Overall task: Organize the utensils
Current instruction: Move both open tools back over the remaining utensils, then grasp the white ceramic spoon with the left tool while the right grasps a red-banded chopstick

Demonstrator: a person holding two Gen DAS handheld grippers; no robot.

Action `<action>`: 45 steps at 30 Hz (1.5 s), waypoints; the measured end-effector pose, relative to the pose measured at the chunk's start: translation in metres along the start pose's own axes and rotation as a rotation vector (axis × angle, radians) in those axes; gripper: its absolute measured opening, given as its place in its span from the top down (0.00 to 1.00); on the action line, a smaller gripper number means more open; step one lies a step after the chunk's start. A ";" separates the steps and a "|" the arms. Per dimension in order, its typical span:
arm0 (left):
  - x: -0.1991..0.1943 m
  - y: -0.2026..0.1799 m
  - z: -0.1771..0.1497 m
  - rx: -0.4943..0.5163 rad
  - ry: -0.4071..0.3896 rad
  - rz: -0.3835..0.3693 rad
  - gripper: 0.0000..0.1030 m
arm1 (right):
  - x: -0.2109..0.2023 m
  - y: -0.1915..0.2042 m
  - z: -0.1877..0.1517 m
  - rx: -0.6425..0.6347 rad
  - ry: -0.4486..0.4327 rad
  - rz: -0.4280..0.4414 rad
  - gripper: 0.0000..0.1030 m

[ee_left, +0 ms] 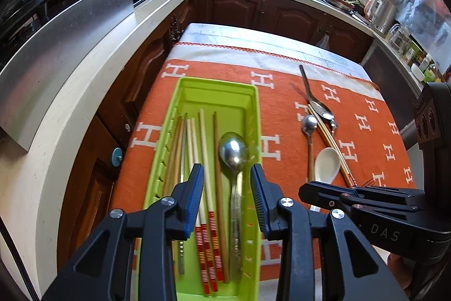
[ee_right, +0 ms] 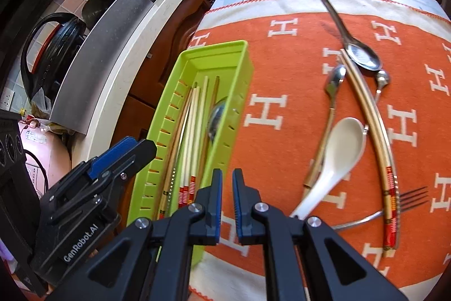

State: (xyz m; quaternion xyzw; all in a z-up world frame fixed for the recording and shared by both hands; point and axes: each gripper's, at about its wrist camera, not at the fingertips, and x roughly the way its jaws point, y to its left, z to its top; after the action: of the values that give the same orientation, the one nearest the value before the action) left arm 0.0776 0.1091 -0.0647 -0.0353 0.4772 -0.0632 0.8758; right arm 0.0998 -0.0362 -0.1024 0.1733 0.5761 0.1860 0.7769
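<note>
On the bench, over an orange cloth (ee_left: 284,92) patterned with white H letters: one green tray (ee_left: 255,114), holding several chopsticks (ee_left: 203,157) and one steel spoon (ee_left: 233,151), bowl toward the far end.

Beside the tray, loose on the cloth:
- long steel spoon (ee_right: 362,55);
- small steel spoon (ee_right: 335,81);
- white ceramic spoon (ee_right: 342,143);
- pair of chopsticks (ee_right: 377,137) with red-banded ends;
- fork (ee_right: 413,198), tines showing near the banded ends.

Left gripper (ee_left: 227,174): above the tray, jaws apart with nothing pressed between them; the steel spoon lies below in the gap.

Right gripper (ee_right: 227,179): over the cloth just beside the tray's near wall, jaws nearly together, holding nothing.
</note>
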 end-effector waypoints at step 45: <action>0.062 -0.109 -0.028 0.048 0.150 -0.197 0.55 | -0.062 -0.135 -0.045 0.065 -0.135 -0.108 0.92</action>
State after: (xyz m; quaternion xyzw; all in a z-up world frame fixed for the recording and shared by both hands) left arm 0.0791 -0.0081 -0.1178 -0.0564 0.5341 -0.1630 0.8277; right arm 0.0519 -0.1820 -0.1286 0.1792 0.5366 0.1131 0.8168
